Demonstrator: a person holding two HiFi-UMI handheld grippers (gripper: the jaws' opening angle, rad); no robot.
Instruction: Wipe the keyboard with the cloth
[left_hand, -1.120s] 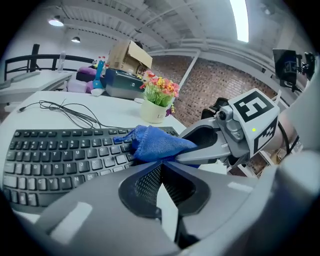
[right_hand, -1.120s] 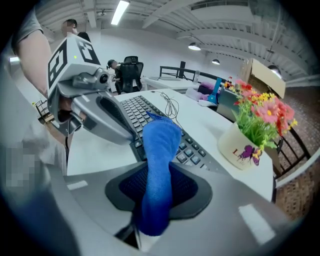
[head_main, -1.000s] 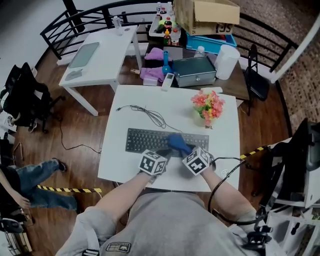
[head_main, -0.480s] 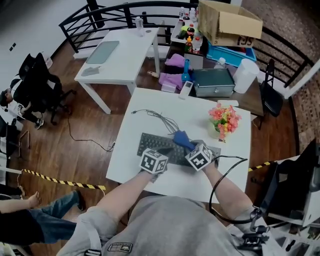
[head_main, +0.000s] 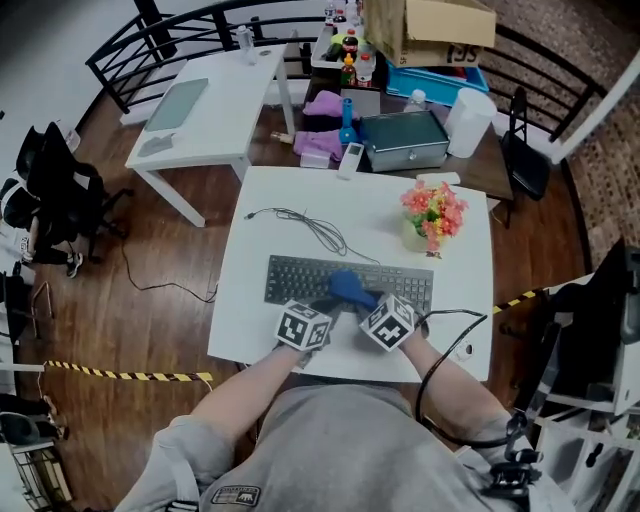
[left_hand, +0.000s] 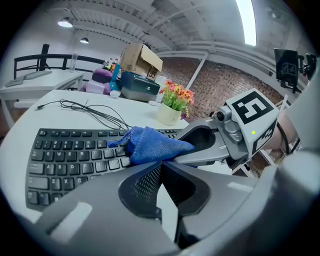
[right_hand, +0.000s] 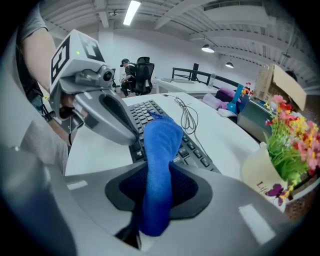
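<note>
**Blue cloth (head_main: 348, 289) held on the keyboard (head_main: 295, 280) by the right tool (right_hand: 159, 170)**

The white desk (head_main: 242, 310) is seen from above. Its left part beside the keyboard is bare, and so is most of the surface behind it. A thin black cable (head_main: 318, 232) is laid behind the keyboard. A pot of flowers (head_main: 432, 212) is placed near the right edge, apart from the keyboard's right end.

The dark keyboard is set across the middle of the desk, about parallel to the near edge, and a bare strip is left in front of it.

The cloth is blue, soft and bunched into a long fold. It is pressed between the jaws of the right tool, and its free end is laid on the keys a little right of the keyboard's middle.

The left tool (left_hand: 161, 164) is closed, tips together, with nothing gripped. Its tip is found just beside the near edge of the cloth.
</note>
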